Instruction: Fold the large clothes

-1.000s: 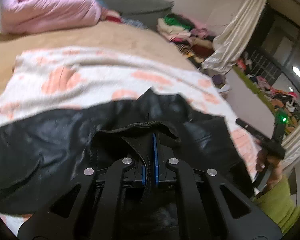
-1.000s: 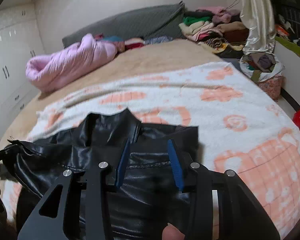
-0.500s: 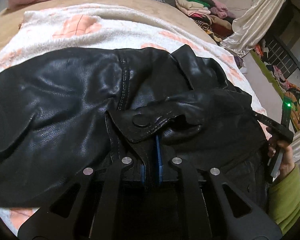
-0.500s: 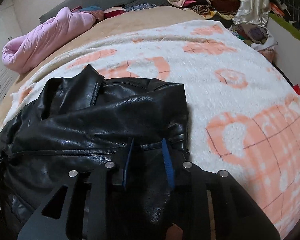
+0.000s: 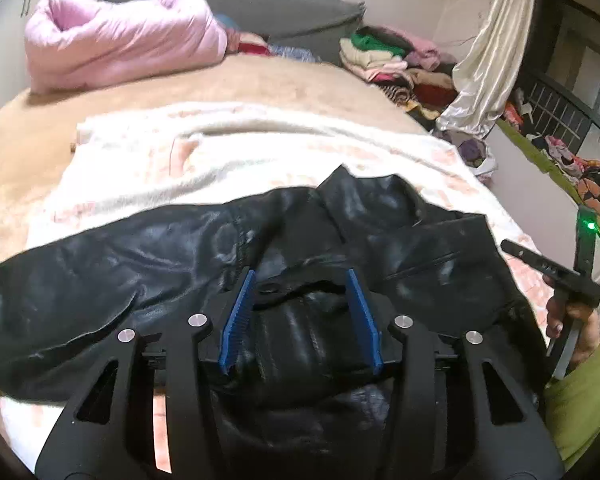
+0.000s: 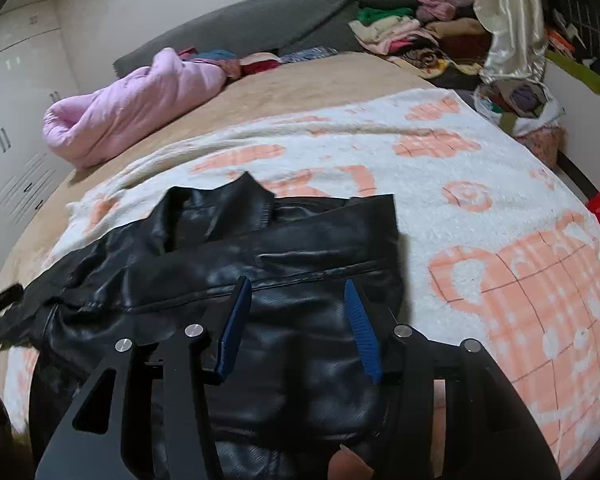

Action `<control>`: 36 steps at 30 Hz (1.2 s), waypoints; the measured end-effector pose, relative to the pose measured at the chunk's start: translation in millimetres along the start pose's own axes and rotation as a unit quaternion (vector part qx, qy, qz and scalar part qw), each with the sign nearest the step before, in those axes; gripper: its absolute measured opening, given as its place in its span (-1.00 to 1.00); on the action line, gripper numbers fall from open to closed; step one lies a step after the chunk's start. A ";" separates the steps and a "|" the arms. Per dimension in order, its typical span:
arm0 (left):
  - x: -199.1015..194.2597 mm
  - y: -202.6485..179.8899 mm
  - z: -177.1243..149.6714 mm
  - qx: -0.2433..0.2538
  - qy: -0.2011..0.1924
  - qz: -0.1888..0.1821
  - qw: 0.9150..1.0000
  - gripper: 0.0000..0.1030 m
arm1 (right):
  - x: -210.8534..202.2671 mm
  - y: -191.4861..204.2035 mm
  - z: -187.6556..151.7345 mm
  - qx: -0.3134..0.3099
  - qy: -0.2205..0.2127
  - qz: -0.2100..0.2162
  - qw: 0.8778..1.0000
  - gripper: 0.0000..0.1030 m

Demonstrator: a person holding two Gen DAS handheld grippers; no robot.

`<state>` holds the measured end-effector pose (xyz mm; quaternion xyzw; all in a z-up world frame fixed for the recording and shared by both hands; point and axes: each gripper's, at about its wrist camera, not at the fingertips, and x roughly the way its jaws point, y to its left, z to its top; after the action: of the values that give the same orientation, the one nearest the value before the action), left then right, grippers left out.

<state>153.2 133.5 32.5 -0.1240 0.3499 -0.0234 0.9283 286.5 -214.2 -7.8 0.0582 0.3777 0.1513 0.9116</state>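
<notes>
A black leather jacket [image 5: 340, 248] lies spread on a white-and-peach blanket [image 6: 480, 184] over a bed, directly beneath and ahead of both claws, its collar [image 6: 236, 200] pointing away from them. The left gripper [image 5: 300, 312] hovers over a snap-buttoned tab [image 5: 268, 289] with its blue pads wide apart, holding nothing; the right gripper [image 6: 296, 320] hangs likewise parted and empty above the jacket's seamed front panel [image 6: 300, 276]. The garment looks partly folded, one side laid across the body, and the work appears to sit between grasps. The next move likely calls for each claw to drop onto an edge, pinch the thick leather firmly and carry it over. A pink quilt [image 5: 116, 44] sits far beyond the claws
</notes>
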 end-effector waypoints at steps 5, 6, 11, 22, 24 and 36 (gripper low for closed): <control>16.6 -21.4 -21.9 0.000 0.040 -0.021 0.999 -0.09 | -13.1 18.8 -7.0 -0.022 -0.008 0.018 1.000 -0.04; 24.2 -24.5 -27.3 0.000 0.051 -0.019 0.999 -0.08 | -14.8 23.1 -8.6 -0.028 -0.010 0.020 0.999 0.01; 54.3 -24.2 -45.7 0.012 0.092 0.008 0.996 0.01 | -25.6 41.6 -19.1 -0.060 -0.012 0.035 0.998 0.14; 63.2 -6.0 -58.6 -0.006 0.114 -0.004 0.993 0.01 | 21.6 26.3 -46.6 -0.048 0.098 -0.023 0.994 0.19; 62.7 -6.5 -57.6 -0.006 0.115 -0.006 0.993 0.01 | 33.3 19.0 -51.6 -0.026 0.112 -0.017 0.993 0.20; 41.3 -11.3 -47.8 -0.022 0.094 -0.027 0.995 0.44 | -9.6 60.6 -46.8 -0.059 0.027 -0.024 0.998 0.77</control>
<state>153.4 107.0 -25.9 -0.1514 0.4323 -0.0523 0.8874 233.0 -160.2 -21.1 -0.0093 0.3935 0.1529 0.9065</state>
